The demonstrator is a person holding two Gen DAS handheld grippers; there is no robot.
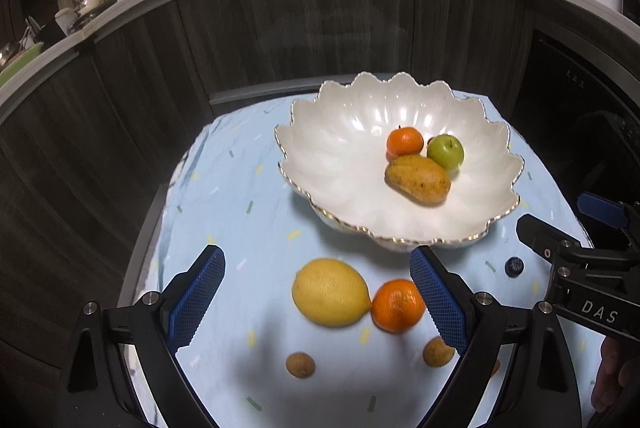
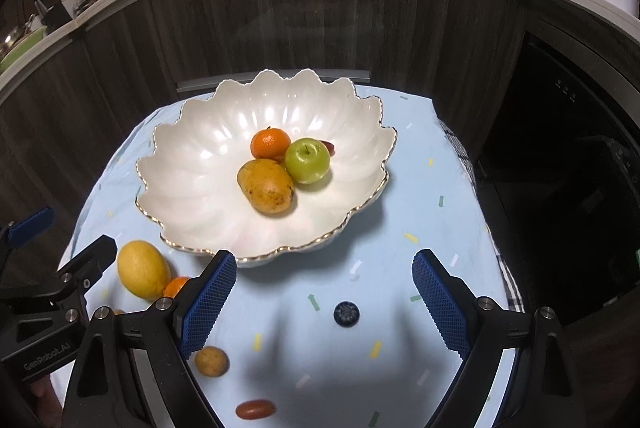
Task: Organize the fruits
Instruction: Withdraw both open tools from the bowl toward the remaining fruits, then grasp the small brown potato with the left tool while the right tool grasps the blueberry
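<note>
Left tongs (image 1: 318,292): spread wide, nothing between the pads — they hang over the lemon and the loose tangerine.
Right tongs (image 2: 324,292): spread wide too, empty, above the blueberry.
Bowl (image 2: 192,188): white, scalloped, gold-edged, standing toward the far side of the desk (image 2: 420,212), which wears a pale blue cloth with small coloured flecks.
In the bowl: a tangerine (image 2: 270,144), a green apple (image 2: 307,160) and a mango (image 2: 266,185), all bunched together and touching; a small dark red fruit peeks out behind the apple, too hidden to name.
Lemon (image 1: 330,292): on the cloth just in front of the bowl, touching the loose tangerine (image 1: 396,306) on its right.
Blueberry (image 2: 346,313): alone on the cloth, near the bowl's front rim.
Small brown fruits: one (image 1: 300,365) nearer the camera than the lemon, another (image 1: 437,351) beside the left tongs' right pad.
Red oblong fruit (image 2: 255,409): at the near edge of the right view — kind unclear.
</note>
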